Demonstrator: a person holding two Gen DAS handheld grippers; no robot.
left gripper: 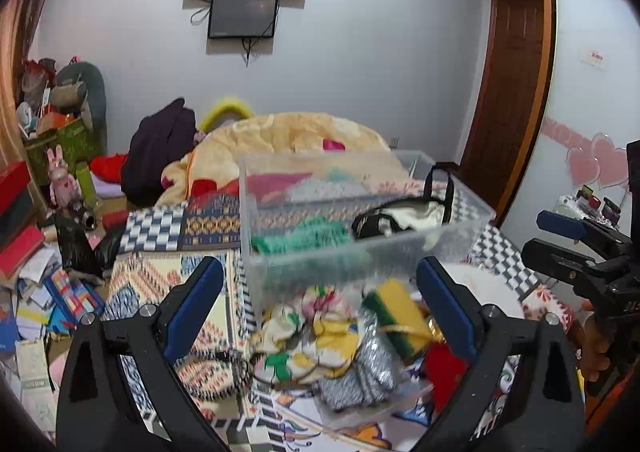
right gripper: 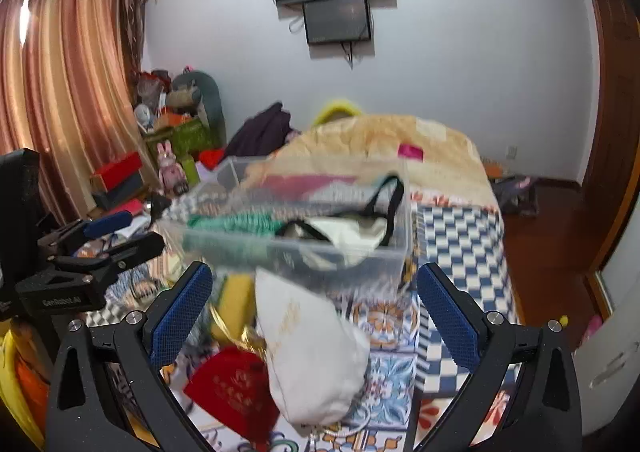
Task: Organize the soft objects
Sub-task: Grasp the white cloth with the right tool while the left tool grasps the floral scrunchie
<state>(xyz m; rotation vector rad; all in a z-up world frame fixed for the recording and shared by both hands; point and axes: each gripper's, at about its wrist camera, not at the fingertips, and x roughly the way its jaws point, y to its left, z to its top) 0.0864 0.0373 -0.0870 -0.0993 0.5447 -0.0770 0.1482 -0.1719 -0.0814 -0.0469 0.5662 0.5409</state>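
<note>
A clear plastic bin [left gripper: 256, 212] stands on the patterned bedspread, holding a green knit [left gripper: 300, 238] and a white and black pouch [left gripper: 400, 218]. In front of it lies a pile: floral cloth [left gripper: 316, 328], yellow-green sponge [left gripper: 394, 310], silver-grey cloth [left gripper: 368, 372], red pouch [left gripper: 444, 366]. My left gripper [left gripper: 320, 308] is open above the pile. My right gripper [right gripper: 314, 312] is open over a white bag [right gripper: 316, 352], with the red pouch [right gripper: 236, 384] and yellow sponge [right gripper: 236, 300] to its left. The bin [right gripper: 396, 248] is just beyond.
A yellow quilt [left gripper: 280, 132] and dark backpack [left gripper: 160, 148] lie behind the bin. Boxes, books and toys crowd the left floor [left gripper: 48, 252]. A wooden door [left gripper: 512, 92] is right. The right gripper shows in the left wrist view [left gripper: 560, 236], the left gripper in the right wrist view [right gripper: 116, 236].
</note>
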